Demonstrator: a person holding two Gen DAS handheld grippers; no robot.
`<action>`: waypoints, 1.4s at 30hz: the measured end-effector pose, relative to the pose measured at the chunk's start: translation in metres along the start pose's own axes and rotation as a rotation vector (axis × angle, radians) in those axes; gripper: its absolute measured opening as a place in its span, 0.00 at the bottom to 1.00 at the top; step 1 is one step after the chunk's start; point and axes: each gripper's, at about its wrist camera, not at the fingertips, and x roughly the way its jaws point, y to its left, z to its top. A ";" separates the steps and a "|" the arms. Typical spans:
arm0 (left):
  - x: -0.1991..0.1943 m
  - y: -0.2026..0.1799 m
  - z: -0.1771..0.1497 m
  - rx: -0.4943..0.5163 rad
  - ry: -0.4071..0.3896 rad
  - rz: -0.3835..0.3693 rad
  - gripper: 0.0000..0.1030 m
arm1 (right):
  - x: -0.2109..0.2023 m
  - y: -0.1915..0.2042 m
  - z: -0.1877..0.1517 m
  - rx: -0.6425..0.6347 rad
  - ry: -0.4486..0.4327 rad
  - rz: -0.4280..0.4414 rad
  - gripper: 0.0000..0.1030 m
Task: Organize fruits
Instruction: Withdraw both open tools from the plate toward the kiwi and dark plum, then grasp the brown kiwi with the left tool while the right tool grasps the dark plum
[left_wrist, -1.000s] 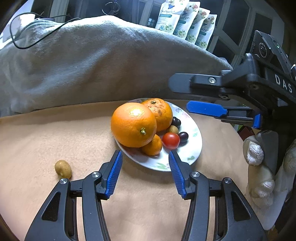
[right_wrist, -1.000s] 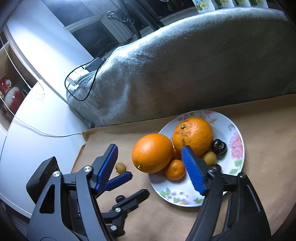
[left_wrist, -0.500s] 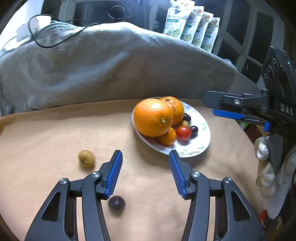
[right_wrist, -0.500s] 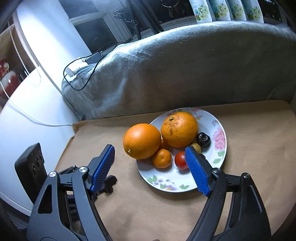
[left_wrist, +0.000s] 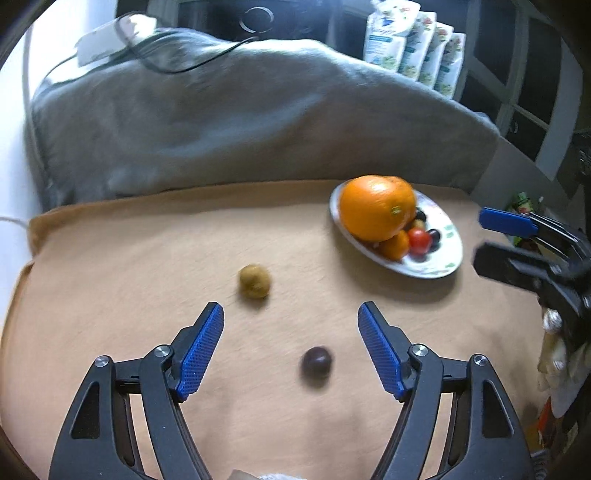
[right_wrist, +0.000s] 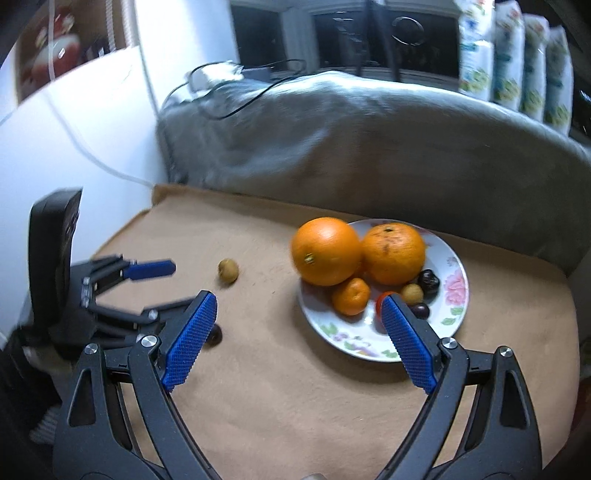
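A flowered white plate (left_wrist: 439, 267) (right_wrist: 456, 291) on the tan cloth holds two large oranges (right_wrist: 327, 251), a small mandarin (right_wrist: 351, 295), a red tomato (left_wrist: 420, 239) and several small dark and tan fruits. A tan longan (left_wrist: 254, 281) (right_wrist: 228, 270) and a dark grape (left_wrist: 316, 362) (right_wrist: 214, 336) lie loose on the cloth. My left gripper (left_wrist: 290, 315) is opening, with nothing gripped; the grape lies low between its fingers. My right gripper (right_wrist: 298, 306) is opening too, empty, in front of the plate.
A grey blanket-covered cushion (left_wrist: 240, 122) rises behind the tan cloth (left_wrist: 129, 258). A black cable (left_wrist: 177, 62) lies on it. Several white pouches (left_wrist: 413, 48) stand at the back right. A white wall (right_wrist: 74, 147) borders the left.
Both grippers have drawn back from the plate and widened their jaws. The left view has swung left, bringing the longan and the dark grape towards its fingers. The right gripper has rolled level.
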 end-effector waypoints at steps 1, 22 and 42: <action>0.001 0.005 -0.002 -0.008 0.007 0.007 0.73 | 0.001 0.004 -0.001 -0.010 0.004 0.004 0.90; 0.020 0.046 -0.003 -0.109 0.063 -0.058 0.60 | 0.044 0.056 -0.036 -0.151 0.112 0.112 0.88; 0.067 0.041 0.018 -0.112 0.117 -0.102 0.44 | 0.095 0.061 -0.037 -0.123 0.206 0.177 0.52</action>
